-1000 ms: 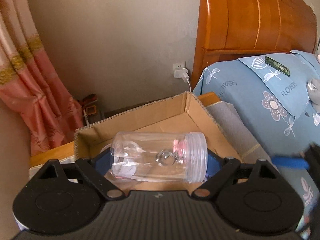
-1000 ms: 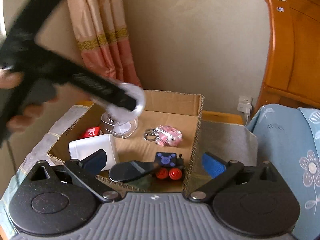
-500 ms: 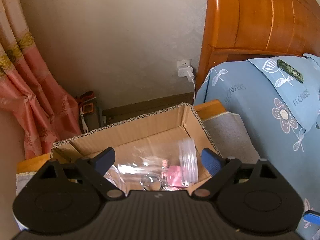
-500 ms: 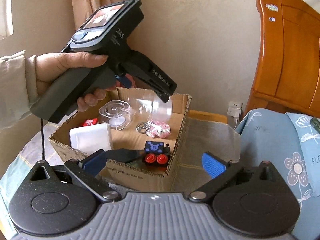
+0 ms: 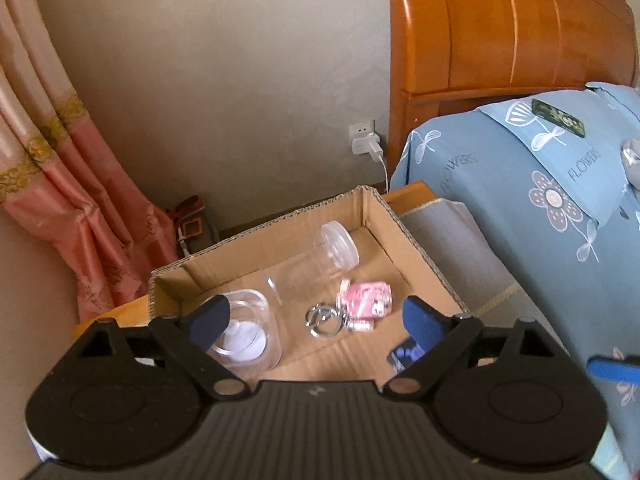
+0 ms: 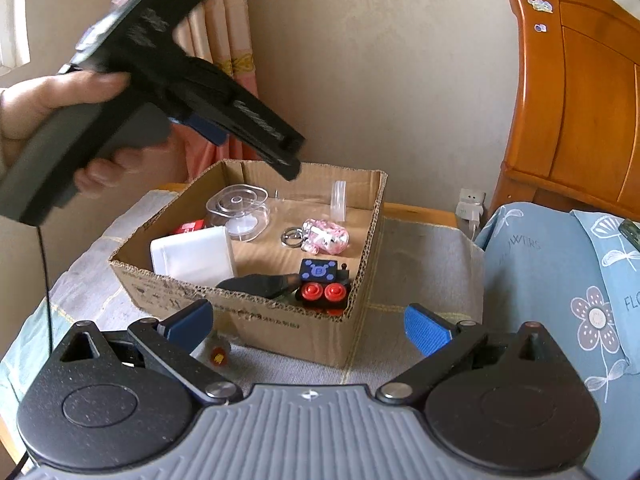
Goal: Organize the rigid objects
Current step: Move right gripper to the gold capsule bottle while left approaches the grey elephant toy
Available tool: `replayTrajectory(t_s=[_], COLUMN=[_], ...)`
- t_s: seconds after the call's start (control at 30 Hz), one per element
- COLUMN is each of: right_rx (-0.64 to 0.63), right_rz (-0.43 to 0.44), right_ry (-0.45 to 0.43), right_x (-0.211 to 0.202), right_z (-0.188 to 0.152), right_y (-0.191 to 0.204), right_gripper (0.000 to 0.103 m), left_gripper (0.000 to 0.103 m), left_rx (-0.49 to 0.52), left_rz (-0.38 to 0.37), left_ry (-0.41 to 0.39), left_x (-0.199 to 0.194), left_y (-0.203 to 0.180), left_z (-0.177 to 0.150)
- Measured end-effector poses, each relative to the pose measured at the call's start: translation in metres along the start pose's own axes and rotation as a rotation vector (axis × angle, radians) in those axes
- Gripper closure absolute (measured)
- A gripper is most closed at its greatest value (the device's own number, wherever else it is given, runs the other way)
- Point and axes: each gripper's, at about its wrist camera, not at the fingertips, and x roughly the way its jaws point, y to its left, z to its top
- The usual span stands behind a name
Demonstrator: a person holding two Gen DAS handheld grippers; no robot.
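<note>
A clear plastic jar lies on its side inside the cardboard box, near the far wall; it also shows in the right wrist view. My left gripper is open and empty above the box. My right gripper is open and empty, in front of the box. In the box lie a pink keychain charm with rings, a clear tape holder, a white case, a black scoop and a black toy train with red wheels.
The box stands on a cloth-covered bedside table. A small wheeled object lies on the cloth in front of the box. A bed with a blue flowered cover and wooden headboard is at the right. A pink curtain hangs at the left.
My left gripper has opened and let go of the clear jar, which has dropped into the box. The left gripper has risen. The right gripper has pulled back a little.
</note>
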Motion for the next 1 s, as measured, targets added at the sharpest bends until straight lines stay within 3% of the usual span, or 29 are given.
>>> replayTrajectory(t_s=[0.4,0.7,0.9,1.0], right_rx=[-0.041,-0.174,-0.270,-0.354], right_rz=[0.037,0.170,0.307,0.329], right_ry=[0.041,0.065,0.063,0.082], right_x=[-0.010,-0.025,-0.041,-0.041], right_z=[-0.030,-0.072,-0.098,-0.110], right_y=[0.026,0.047,0.059,0.070], right_gripper=[0.000,0.000,0.000,0.000], left_gripper=[0.006,0.005,0.005,0.005], left_rx=[-0.007,-0.050,-0.104,-0.097], left_rz=[0.028,0.016,0.008,0.024], left_ry=[-0.051,-0.074,-0.072,-0.099], left_x=[-0.052,-0.060,-0.059,-0.061], left_y=[0.010,0.008,0.012,0.009], left_z=[-0.073,-0.143,-0.174,-0.186])
